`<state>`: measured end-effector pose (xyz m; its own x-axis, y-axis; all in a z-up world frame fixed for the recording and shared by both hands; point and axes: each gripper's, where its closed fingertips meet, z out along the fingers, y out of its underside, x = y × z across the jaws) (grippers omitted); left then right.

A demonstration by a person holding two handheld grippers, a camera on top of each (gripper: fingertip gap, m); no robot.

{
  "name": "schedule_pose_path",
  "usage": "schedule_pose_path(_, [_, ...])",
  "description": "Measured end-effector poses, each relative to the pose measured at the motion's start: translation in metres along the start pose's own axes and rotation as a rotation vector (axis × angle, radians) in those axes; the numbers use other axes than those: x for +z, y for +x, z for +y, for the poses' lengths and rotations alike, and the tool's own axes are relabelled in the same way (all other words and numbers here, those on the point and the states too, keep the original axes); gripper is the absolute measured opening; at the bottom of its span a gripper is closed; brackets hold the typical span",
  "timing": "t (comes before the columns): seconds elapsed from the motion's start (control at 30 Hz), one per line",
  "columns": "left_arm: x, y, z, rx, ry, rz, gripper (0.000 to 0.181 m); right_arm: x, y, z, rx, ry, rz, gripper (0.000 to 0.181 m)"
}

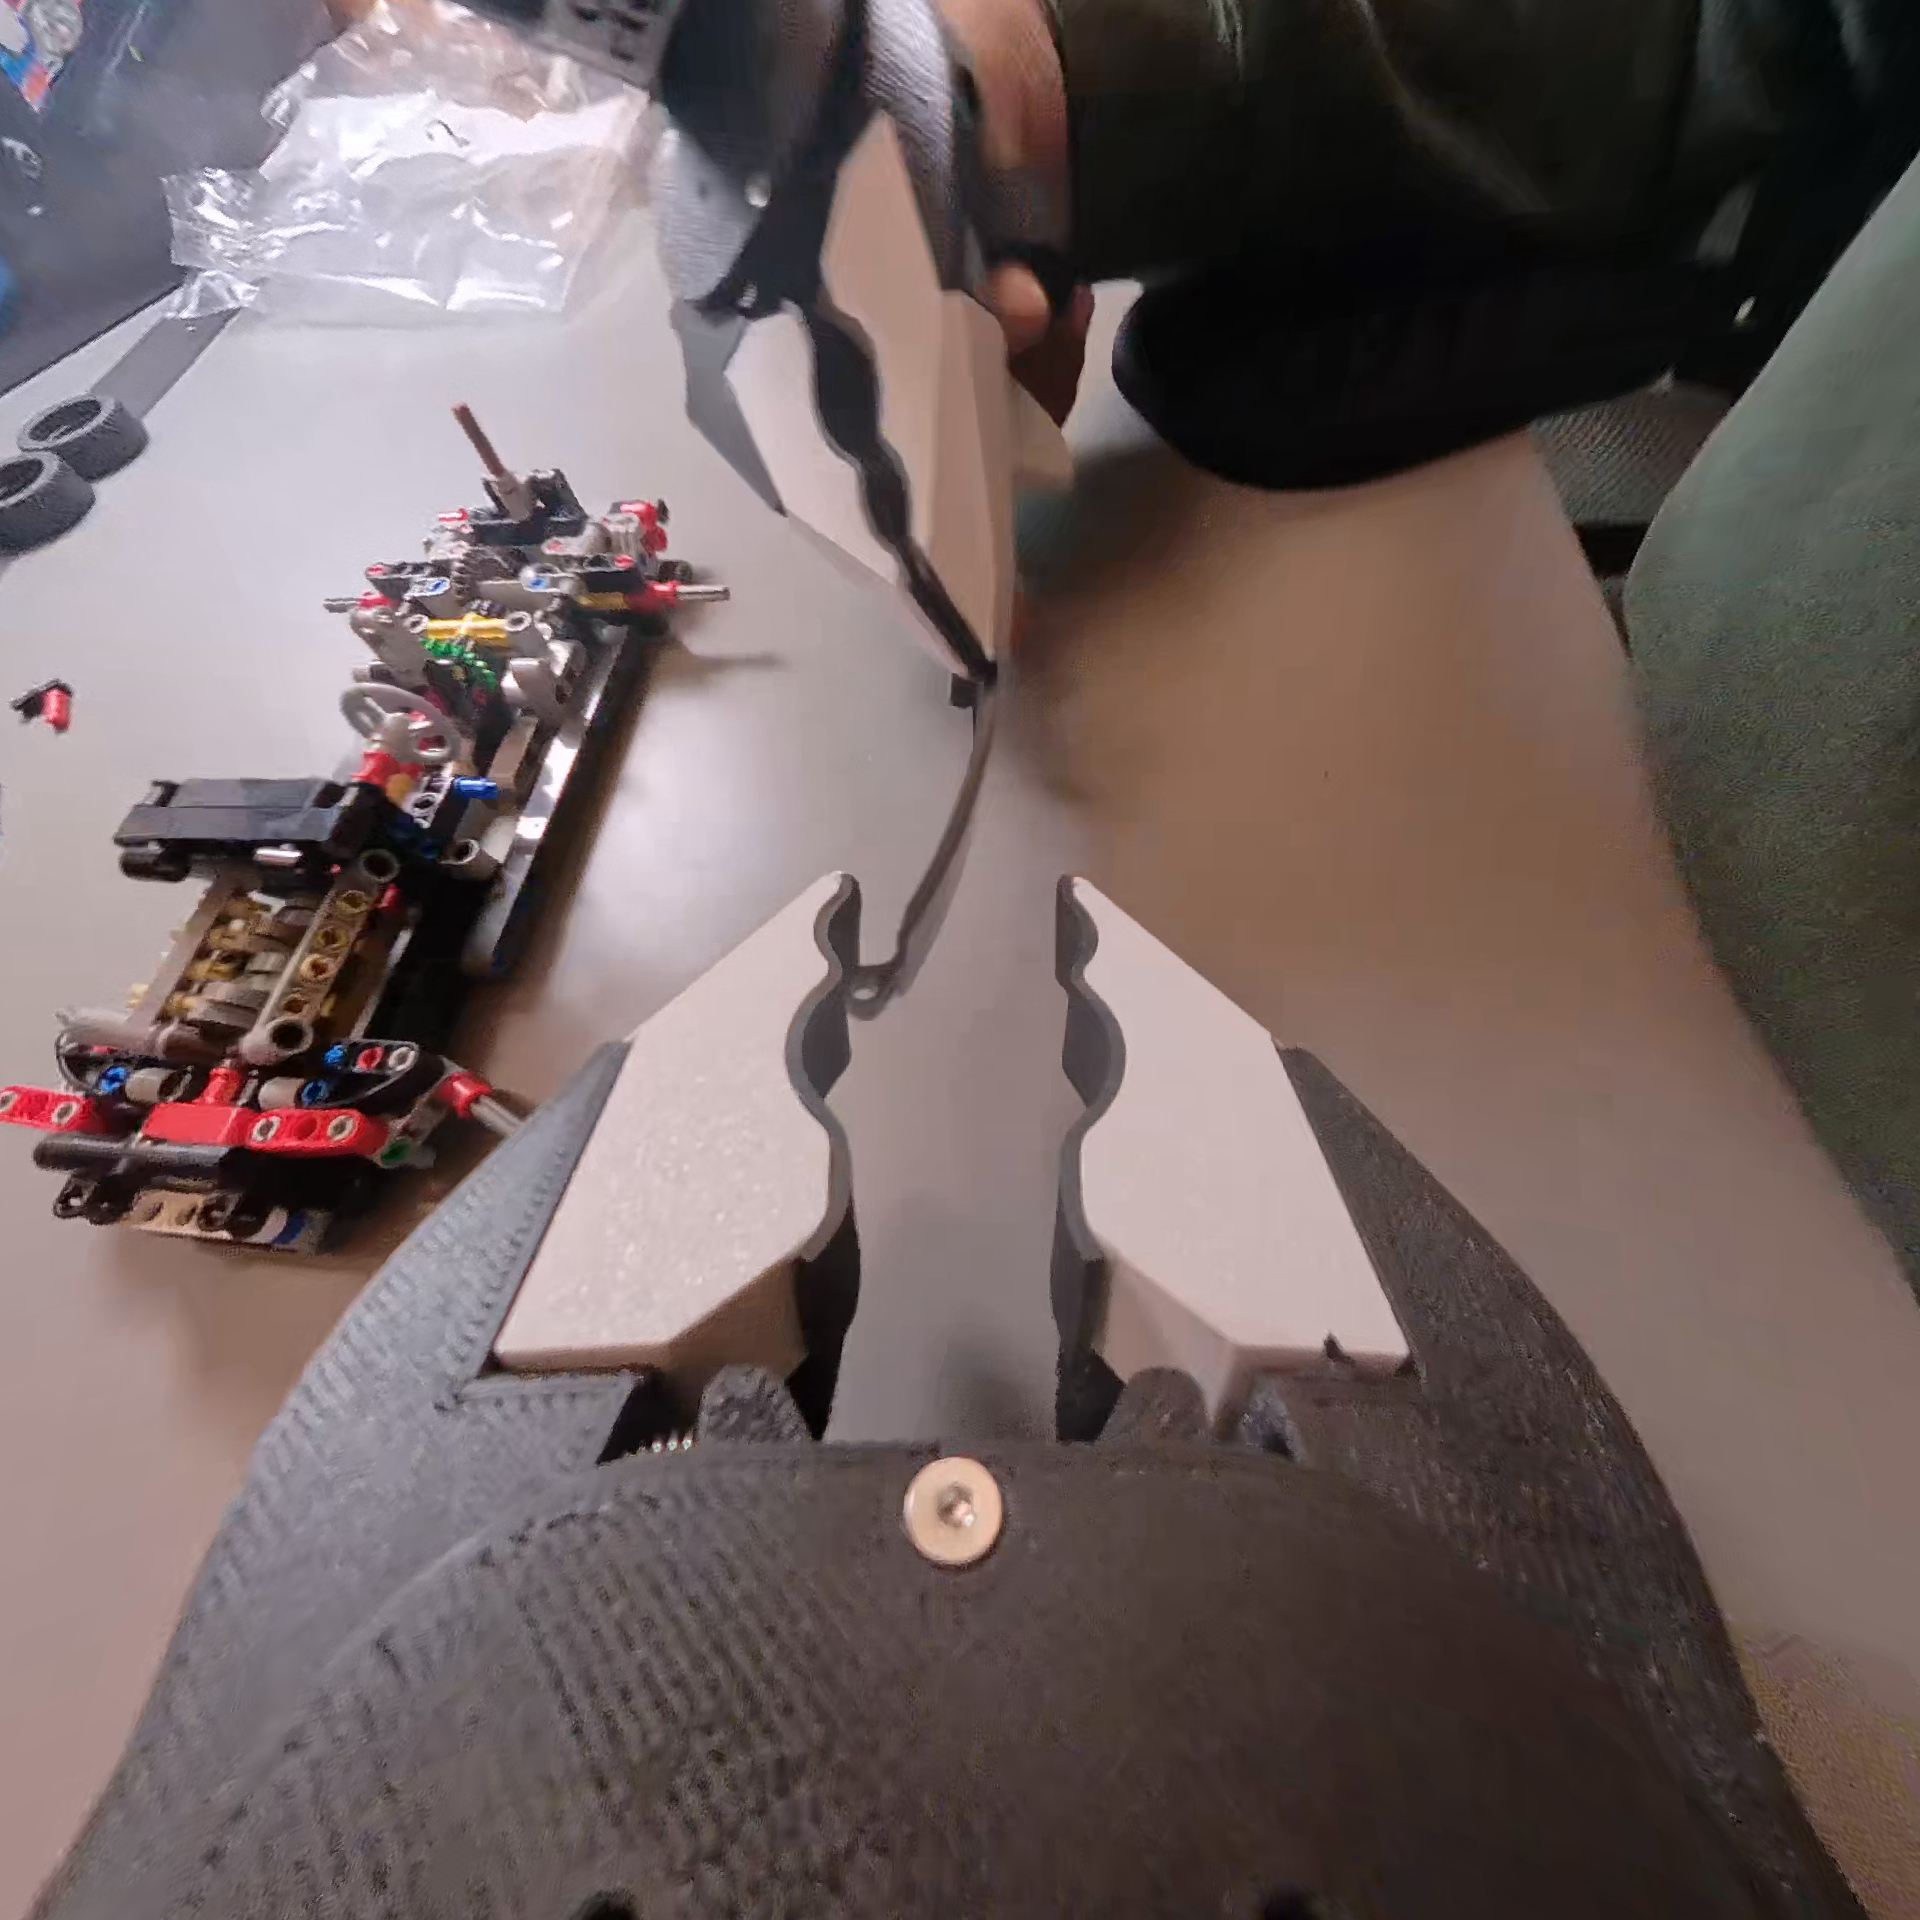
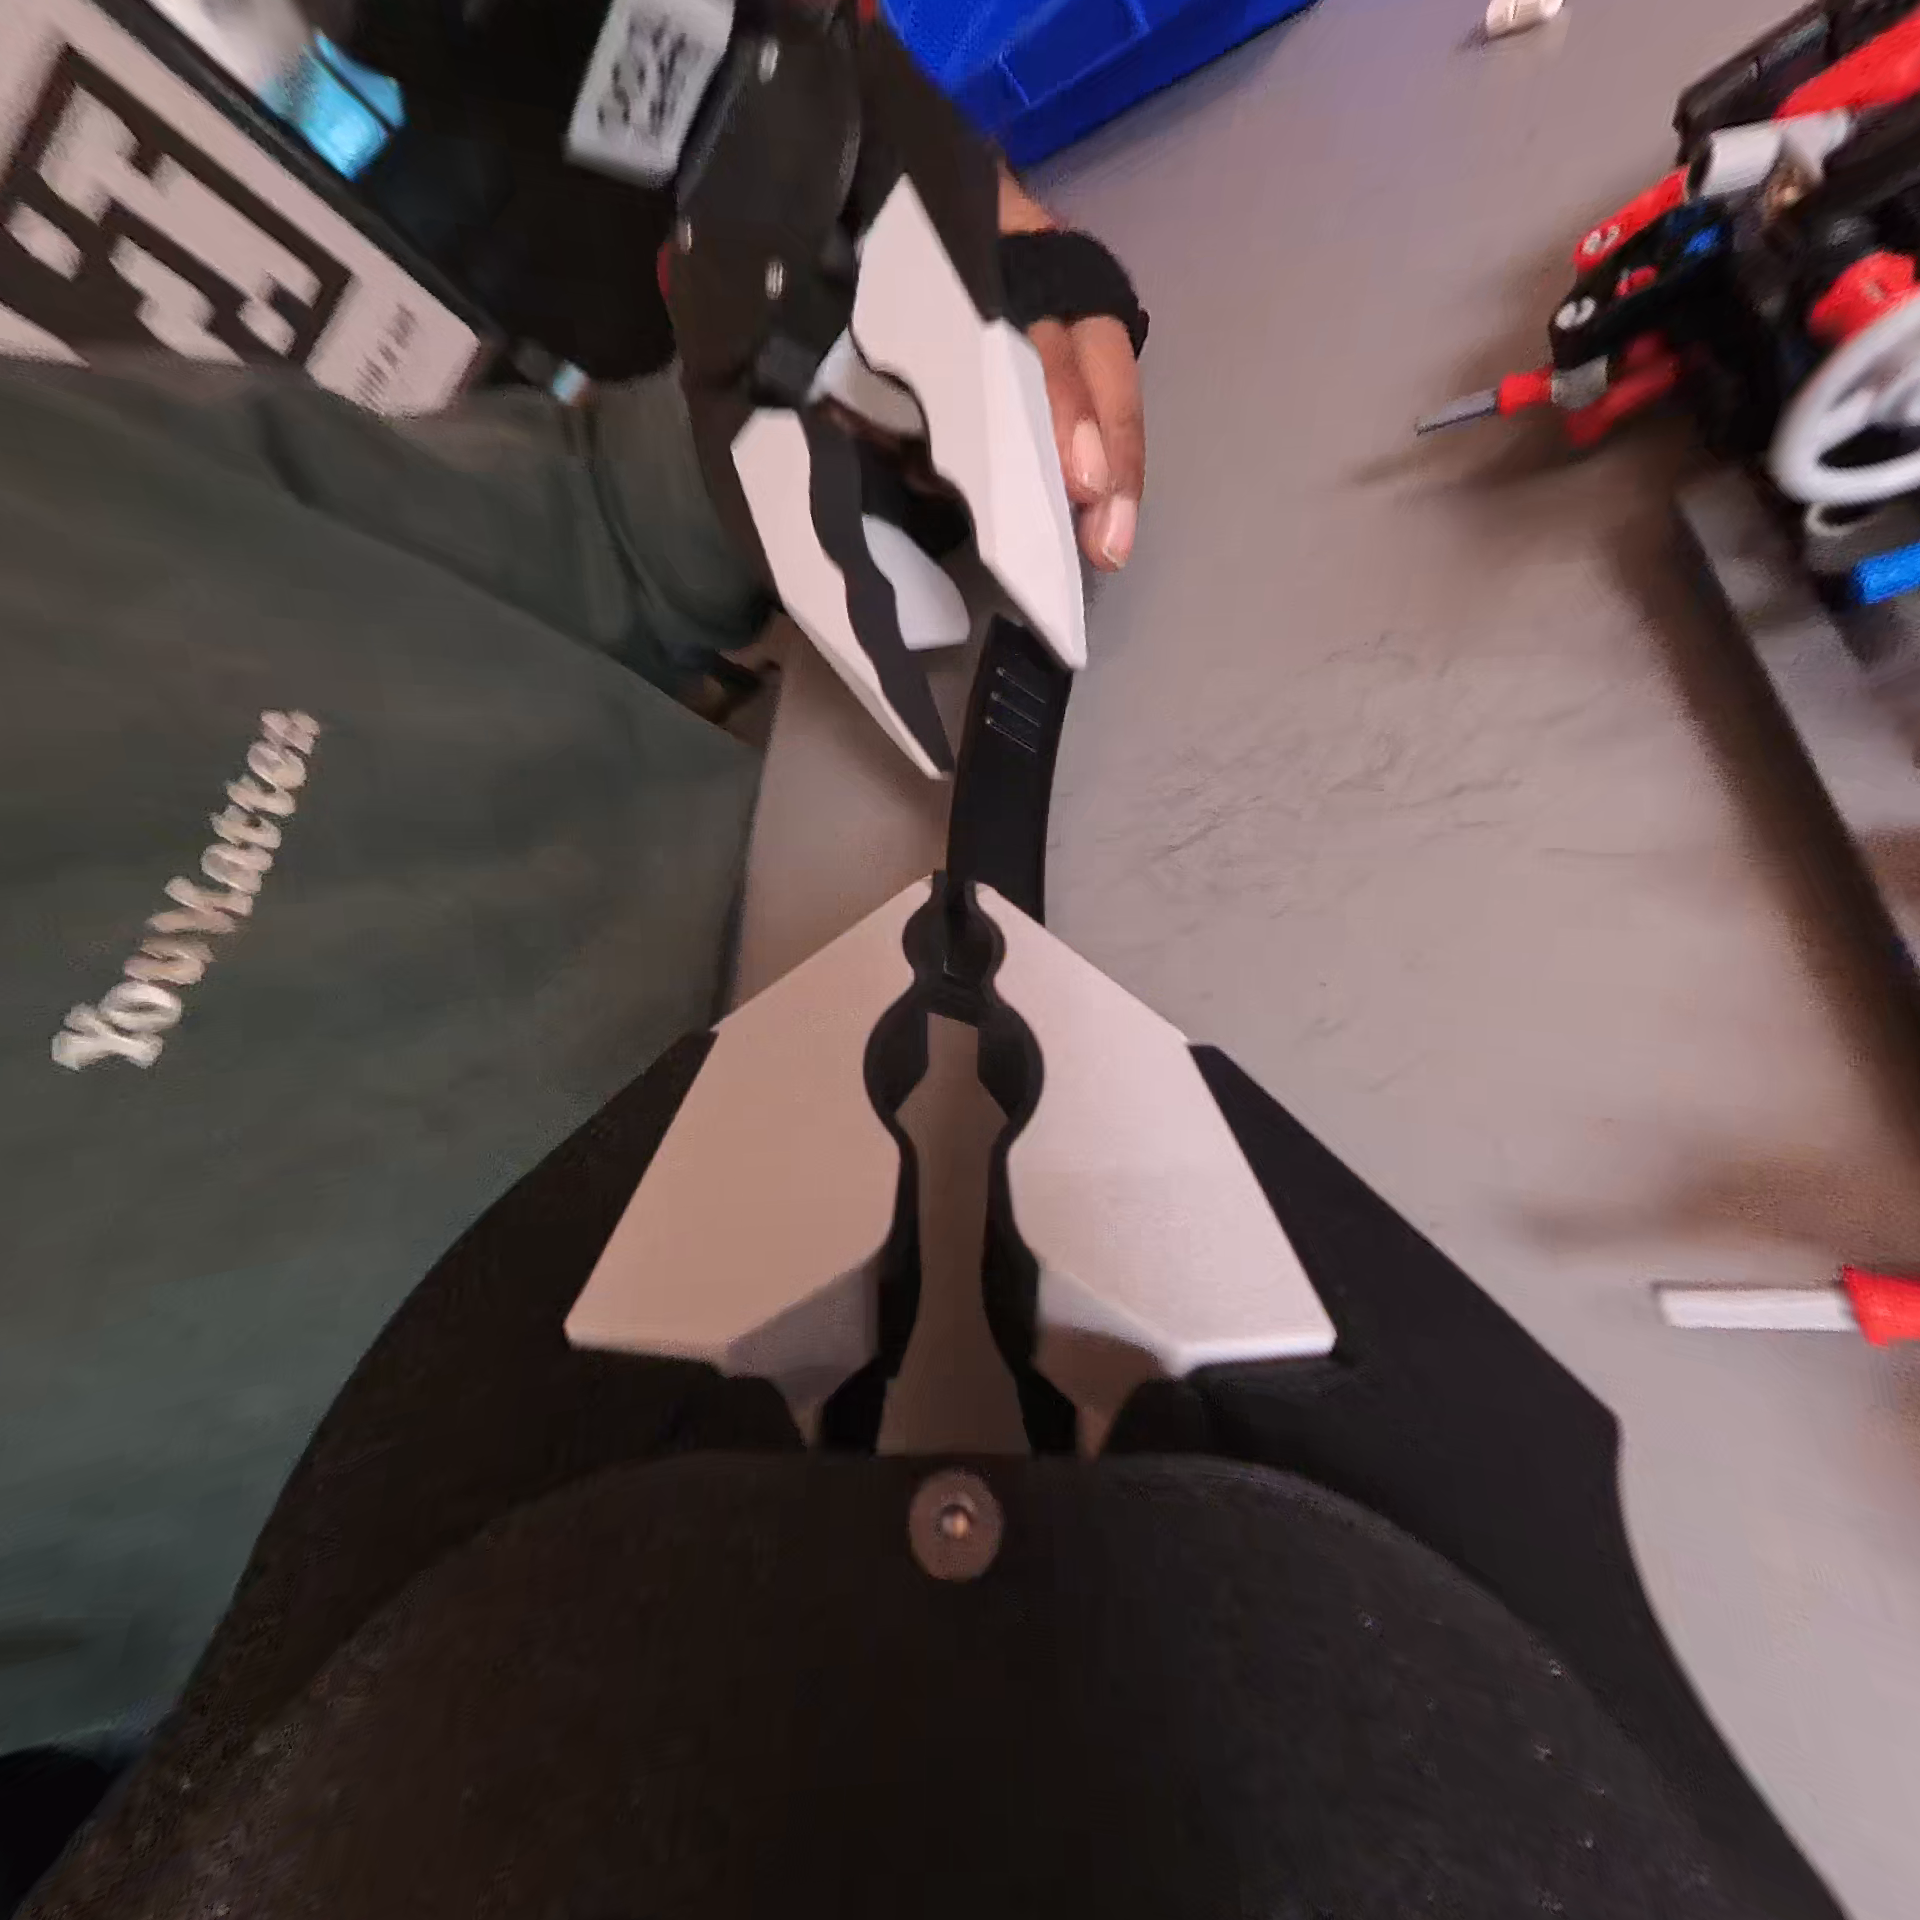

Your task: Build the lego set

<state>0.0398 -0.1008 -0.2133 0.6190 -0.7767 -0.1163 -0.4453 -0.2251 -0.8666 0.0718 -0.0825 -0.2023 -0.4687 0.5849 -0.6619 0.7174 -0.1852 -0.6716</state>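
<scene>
My right gripper (image 2: 954, 914) is shut on one end of a long curved black Lego panel (image 2: 1006, 769). It holds the panel just above the grey table. In the left wrist view the same panel (image 1: 940, 831) runs from the right gripper (image 1: 971, 660) down to my left gripper (image 1: 956, 899). The left gripper is open, and the panel's far end lies between its fingertips, against the left pad (image 1: 831, 966). From the right wrist view, the left gripper (image 2: 1003, 712) stands open around the panel. The part-built Lego car chassis (image 1: 364, 831) lies on the table to the left.
Clear plastic bags (image 1: 416, 187) and two black tyres (image 1: 73, 457) lie far left. A small red-and-black piece (image 1: 47, 701) lies near them. A blue bin (image 2: 1060, 62) stands at the back. A red pin on a grey axle (image 2: 1766, 1314) lies loose. The person's green sweatshirt (image 2: 260, 831) borders the table edge. Some 5 cm of space lies between my two pairs of fingers. The small red-and-black piece (image 1: 47, 701) is about 30 cm from both grippers' fingertips.
</scene>
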Motion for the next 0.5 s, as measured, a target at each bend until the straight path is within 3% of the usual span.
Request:
schedule_pose_path(0.2, [0.015, -0.002, 0.023, 0.09, -0.147, -0.051, 0.037, 0.004, 0.001, -0.002, 0.146, 0.03, -0.083, 0.0])
schedule_pose_path(0.33, [0.018, 0.0, 0.027, 0.135, -0.175, -0.051, 0.02, 0.003, -0.004, -0.012, 0.191, 0.084, -0.128, 0.0])
schedule_pose_path(0.5, [0.016, 0.001, 0.027, 0.074, -0.176, -0.028, 0.001, -0.001, 0.007, -0.012, 0.197, 0.108, -0.079, 0.0])
